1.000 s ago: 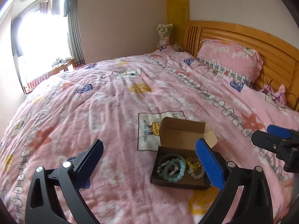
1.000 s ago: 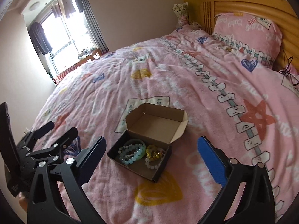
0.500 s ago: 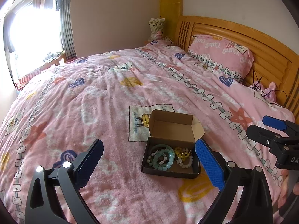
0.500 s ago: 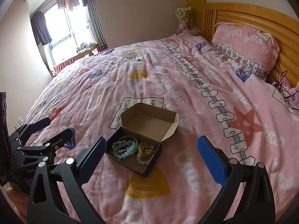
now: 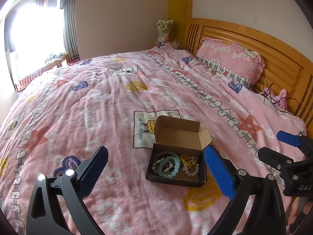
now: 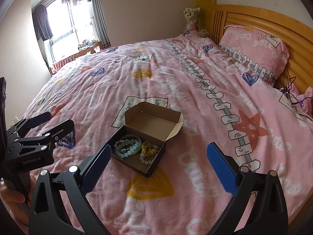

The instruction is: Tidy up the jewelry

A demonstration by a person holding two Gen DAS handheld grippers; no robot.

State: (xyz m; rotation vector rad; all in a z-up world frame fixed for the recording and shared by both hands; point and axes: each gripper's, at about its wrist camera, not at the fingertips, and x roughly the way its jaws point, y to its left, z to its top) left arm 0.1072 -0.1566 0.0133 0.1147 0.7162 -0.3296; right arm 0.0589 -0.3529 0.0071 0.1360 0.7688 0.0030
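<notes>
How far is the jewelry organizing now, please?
Done, it seems: the bracelets lie inside the open cardboard box on the bed. In hand: nothing; the left claw and right claw are open and empty. Left: perhaps closing the lid.

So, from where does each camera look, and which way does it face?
Left wrist: on the left hand-held gripper, looking over the bed at the open box; right hand-held gripper visible at right.
Right wrist: on the right hand-held gripper, facing the box; left one at left.
Shared: box, bracelets, pillow.
</notes>
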